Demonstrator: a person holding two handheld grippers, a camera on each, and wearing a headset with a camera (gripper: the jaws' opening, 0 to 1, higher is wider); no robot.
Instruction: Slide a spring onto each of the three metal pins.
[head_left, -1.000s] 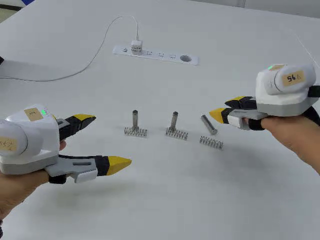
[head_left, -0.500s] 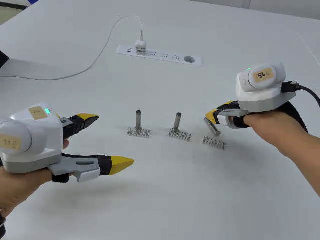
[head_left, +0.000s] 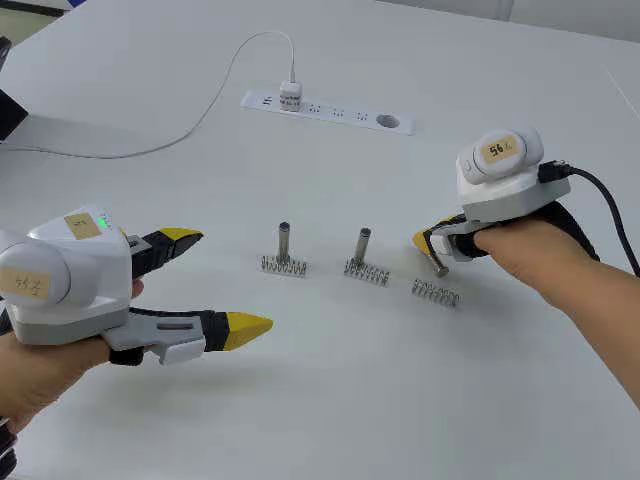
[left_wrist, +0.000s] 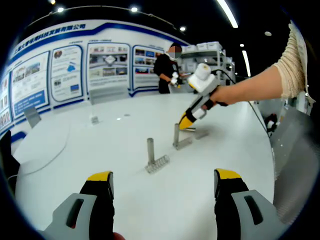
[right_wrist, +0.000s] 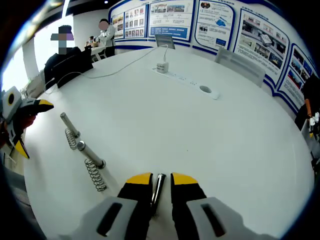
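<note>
We see right tongs (right_wrist: 155, 179) seemingly clamped on end pin (right_wrist: 159, 186), right of middle pin (head_left: 362, 243); left tongs (left_wrist: 163, 175) apart.

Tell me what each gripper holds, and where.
Left gripper: nothing, jaws open. Right gripper: jaws flank the lying pin near its far end; whether clamped, cannot tell.

a showroom; info panels (left_wrist: 65, 75) ring the long white table (head_left: 400, 400)
</note>
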